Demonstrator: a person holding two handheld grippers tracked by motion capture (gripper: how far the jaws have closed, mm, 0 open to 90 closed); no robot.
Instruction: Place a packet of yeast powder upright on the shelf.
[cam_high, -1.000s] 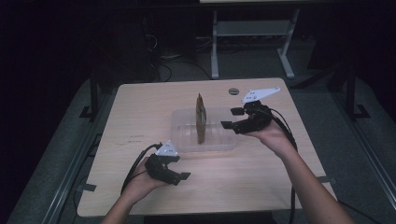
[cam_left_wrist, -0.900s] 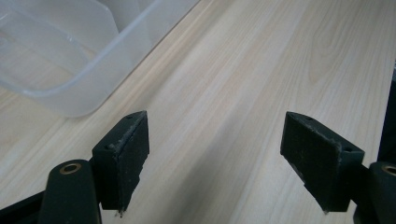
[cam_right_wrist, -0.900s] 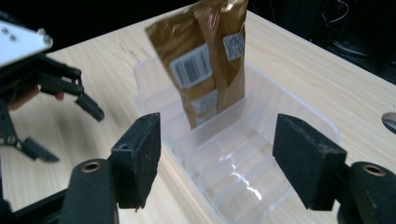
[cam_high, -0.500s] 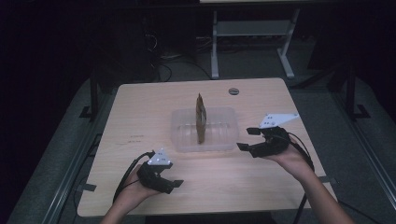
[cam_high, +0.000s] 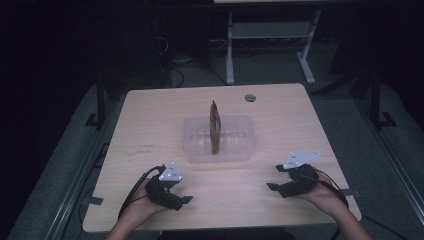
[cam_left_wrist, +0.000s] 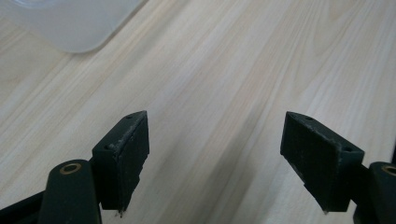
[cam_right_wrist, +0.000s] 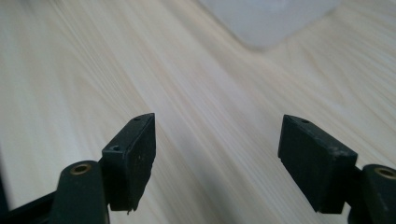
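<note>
A clear plastic container (cam_high: 197, 150) stands in the middle of the wooden table (cam_high: 150, 125). A thin brown piece (cam_high: 215, 125) stands upright inside it. My left gripper (cam_high: 181, 199) rests low near the front left of the table, open and empty. My right gripper (cam_high: 274, 177) is low at the front right, its jaws just opened wider with nothing between them. In the left gripper view the jaws (cam_left_wrist: 215, 154) frame bare wood, with a corner of the container (cam_left_wrist: 74, 23) at the top left. The right gripper (cam_right_wrist: 217, 156) likewise faces bare wood, with the container (cam_right_wrist: 266, 18) ahead.
A round cable hole (cam_high: 250, 97) sits in the table's far right part. A white desk frame (cam_high: 270, 35) stands on the dark floor beyond the table. The table's front edge lies just behind both hands.
My right hand has come away from the container's right side, down and back to the front right of the table. My left hand slid slightly toward the front edge.
</note>
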